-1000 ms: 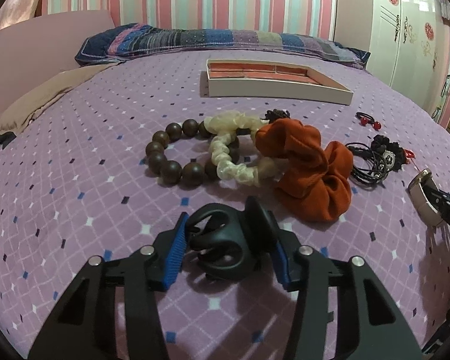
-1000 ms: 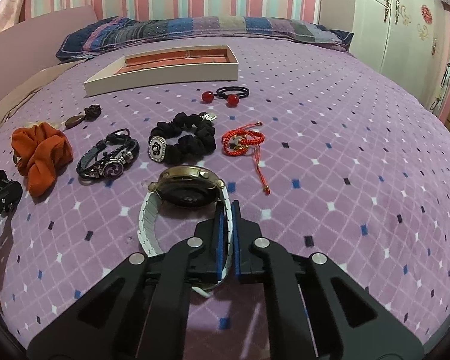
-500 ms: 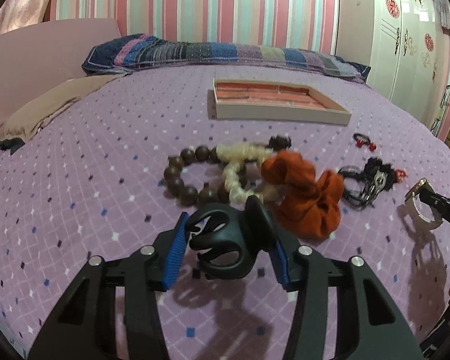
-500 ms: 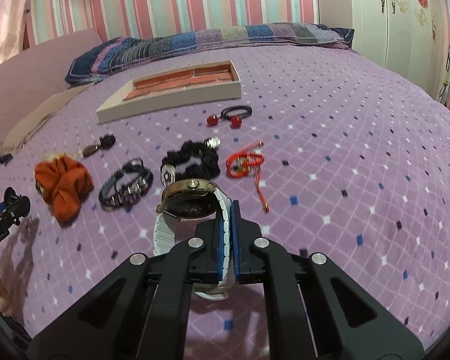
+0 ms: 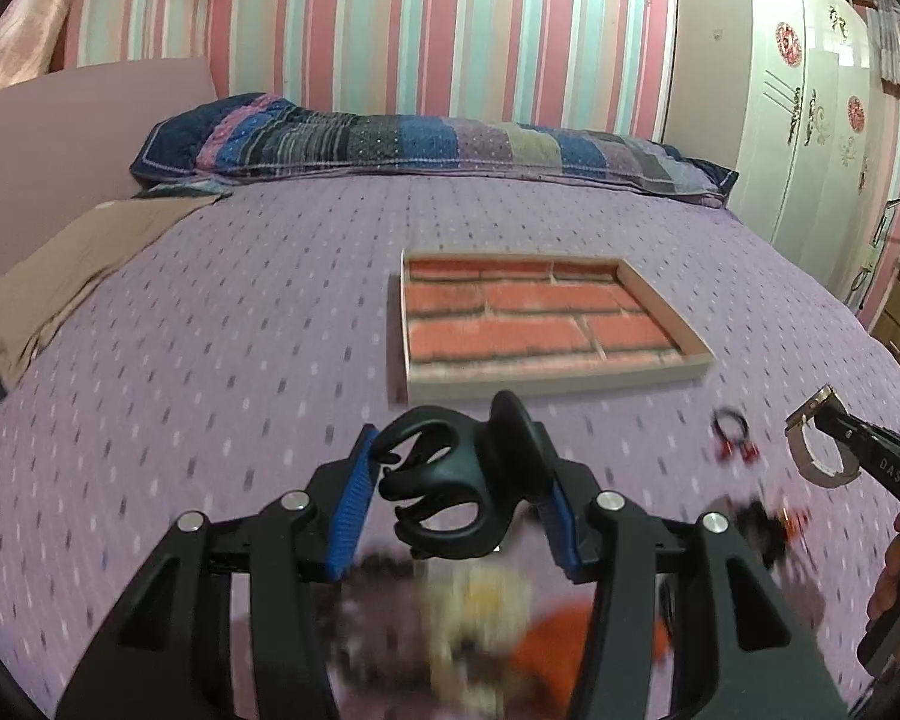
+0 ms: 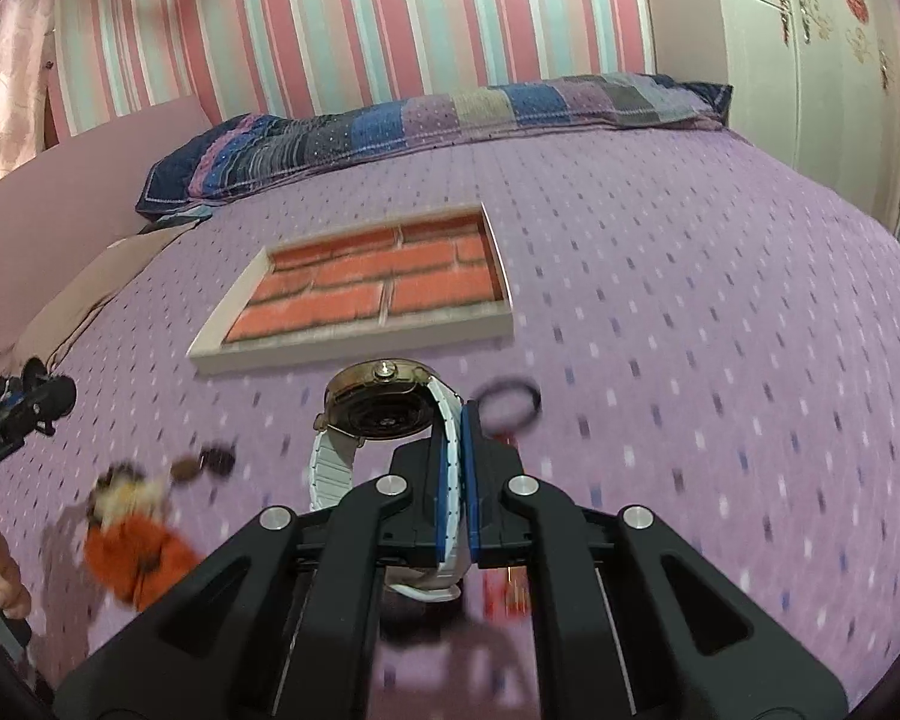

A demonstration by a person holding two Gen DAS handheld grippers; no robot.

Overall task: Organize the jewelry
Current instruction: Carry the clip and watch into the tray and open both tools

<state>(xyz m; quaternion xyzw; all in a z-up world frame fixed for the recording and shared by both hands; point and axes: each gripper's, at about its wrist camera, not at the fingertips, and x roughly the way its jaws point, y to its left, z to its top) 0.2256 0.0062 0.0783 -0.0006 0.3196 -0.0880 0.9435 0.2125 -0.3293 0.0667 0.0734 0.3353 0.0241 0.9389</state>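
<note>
My left gripper is shut on a black claw hair clip, held above the purple bedspread. My right gripper is shut on the white strap of a gold-cased watch, which hangs in the air. A shallow tray with a brick-pattern floor lies ahead of both grippers and shows again in the right wrist view as the tray. The right gripper with the watch shows at the right of the left wrist view. The left gripper shows at the left edge of the right wrist view.
Below the grippers, blurred, lie an orange scrunchie, a black hair tie with red beads, a black ring tie and a red cord bracelet. A striped pillow lies at the head. A beige cloth lies left.
Both grippers have risen and moved toward the tray, each keeping its grip. The loose jewelry has slid down and under the fingers in both views.
</note>
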